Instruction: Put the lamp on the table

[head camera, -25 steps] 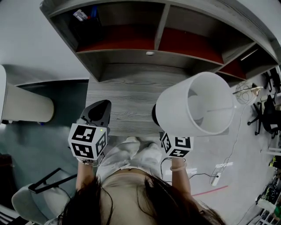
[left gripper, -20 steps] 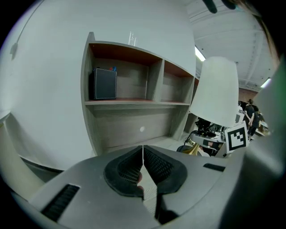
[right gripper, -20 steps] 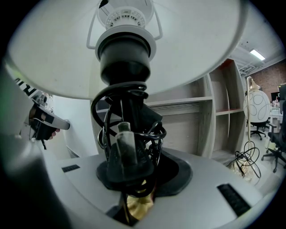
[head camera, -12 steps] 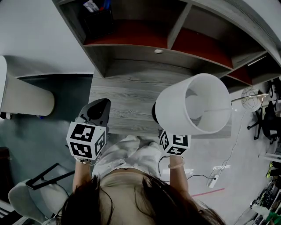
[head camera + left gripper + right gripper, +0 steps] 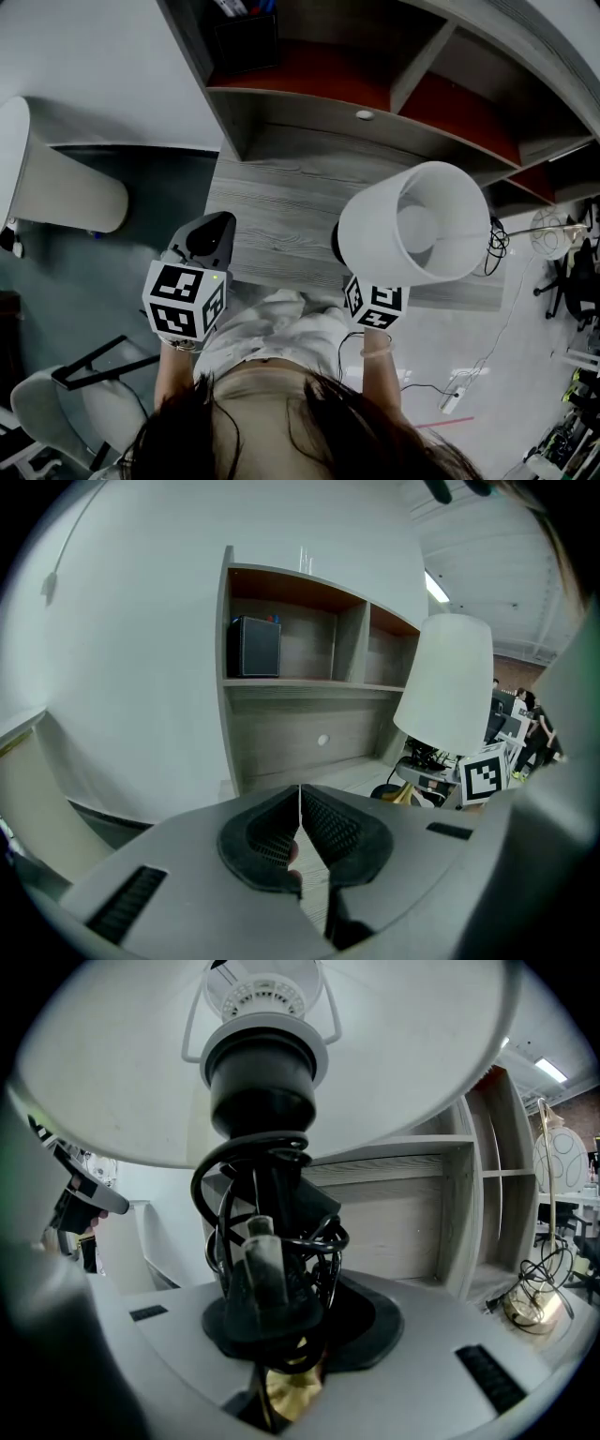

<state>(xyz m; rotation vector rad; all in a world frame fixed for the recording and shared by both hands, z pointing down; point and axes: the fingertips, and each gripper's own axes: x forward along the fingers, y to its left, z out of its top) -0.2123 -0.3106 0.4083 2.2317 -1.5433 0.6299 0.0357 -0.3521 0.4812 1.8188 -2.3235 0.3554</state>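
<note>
Both claws have edged in toward the shelf unit (image 5: pixel 375 94) since a second ago. Right claw (image 5: pixel 272 1354) is clenched on the lamp (image 5: pixel 412 225) — gripping its dark stem, where a black cord (image 5: pixel 281 1241) is wound — and holds it roughly upright over the right part of the tabletop (image 5: pixel 272 225). Whether its base touches the wood is unclear. Left claw (image 5: pixel 208 236) hangs at the tabletop's near left edge, clenched on nothing.

Grey left gripper (image 5: pixel 219 221), black-white marker cube (image 5: pixel 186 300), bracelet (image 5: pixel 379 357).
</note>
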